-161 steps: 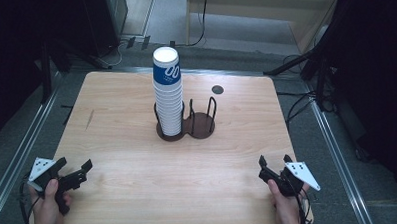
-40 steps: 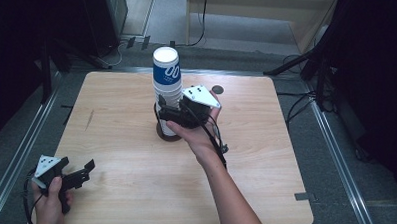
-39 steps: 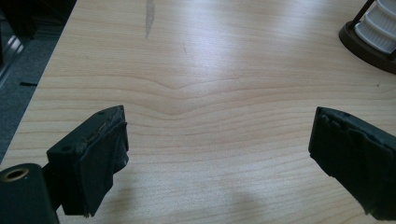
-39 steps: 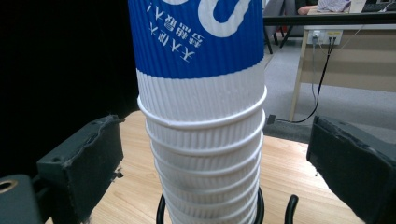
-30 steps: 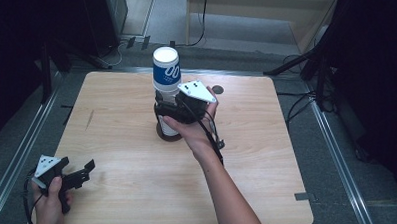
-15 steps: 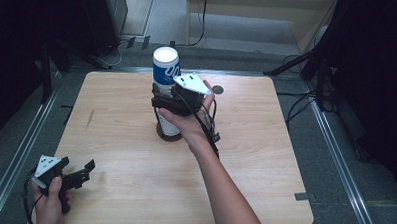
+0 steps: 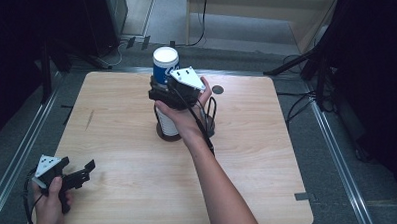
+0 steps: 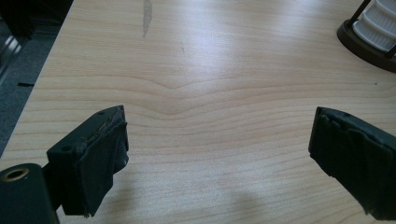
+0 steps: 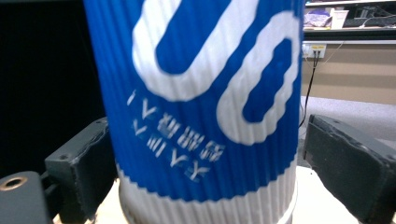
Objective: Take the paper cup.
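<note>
A tall stack of paper cups point(image 7: 168, 124) stands in a dark wire holder point(image 7: 166, 137) at the middle of the wooden table point(image 7: 268, 154). Its top cup point(image 7: 164, 62) is blue with white lettering. My right gripper point(image 7: 158, 91) is level at the upper part of the stack. In the right gripper view the blue cup point(image 9: 201, 93) sits between its jaws, which have just been closing; the left pad point(image 9: 88, 163) is at the cup wall and a thin gap remains at the right pad point(image 9: 345, 168). My left gripper point(image 7: 88, 168) rests open and empty at the table's near left corner point(image 8: 219, 149).
The holder's second ring point(image 7: 210, 122) stands empty to the right of the stack. A small black disc point(image 7: 217, 89) lies on the table behind it. In the left gripper view the holder's base point(image 8: 359, 43) shows at the top right. Cables and stands surround the table.
My right hand has drifted left and slightly up along the stack, closer to the top cup. Left hand unmoved.
</note>
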Motion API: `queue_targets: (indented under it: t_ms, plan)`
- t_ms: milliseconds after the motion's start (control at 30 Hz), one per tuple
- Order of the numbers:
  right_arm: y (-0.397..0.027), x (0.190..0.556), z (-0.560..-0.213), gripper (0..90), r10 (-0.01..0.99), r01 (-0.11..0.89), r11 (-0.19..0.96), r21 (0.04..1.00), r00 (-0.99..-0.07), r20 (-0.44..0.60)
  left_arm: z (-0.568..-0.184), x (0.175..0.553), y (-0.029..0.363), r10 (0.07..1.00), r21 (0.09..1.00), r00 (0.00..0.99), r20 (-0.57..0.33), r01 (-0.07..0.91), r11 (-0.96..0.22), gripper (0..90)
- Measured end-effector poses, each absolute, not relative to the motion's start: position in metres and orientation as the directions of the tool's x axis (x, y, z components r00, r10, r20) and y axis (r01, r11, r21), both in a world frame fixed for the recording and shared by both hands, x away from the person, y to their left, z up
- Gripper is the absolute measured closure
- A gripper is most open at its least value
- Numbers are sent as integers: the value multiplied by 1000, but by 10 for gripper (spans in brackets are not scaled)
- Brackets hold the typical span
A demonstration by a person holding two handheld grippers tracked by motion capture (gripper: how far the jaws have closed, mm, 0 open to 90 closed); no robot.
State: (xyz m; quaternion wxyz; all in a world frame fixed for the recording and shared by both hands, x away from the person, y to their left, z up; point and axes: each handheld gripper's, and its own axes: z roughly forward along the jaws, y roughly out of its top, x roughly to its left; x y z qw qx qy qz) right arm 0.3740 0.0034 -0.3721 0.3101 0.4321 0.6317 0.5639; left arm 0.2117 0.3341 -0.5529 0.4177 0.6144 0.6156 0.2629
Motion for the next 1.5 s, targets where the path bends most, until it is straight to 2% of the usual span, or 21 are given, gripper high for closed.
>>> queue_targets:
  t_ms: [367,500,700,1500]
  plan:
    - [8,374,-373,171,895,161,26,987,-443,49,-553,212,334,974,836,105,-199,537,113,54]
    - [9,375,-370,176,893,165,40,985,-448,39,-553,212,335,974,836,104,-200,537,114,54]
    - [9,373,-361,184,893,154,1,988,-445,69,-553,211,335,975,837,102,-198,535,114,54]
    - [5,366,-331,199,895,52,-18,998,-445,39,-553,211,335,974,839,106,-200,532,115,54]
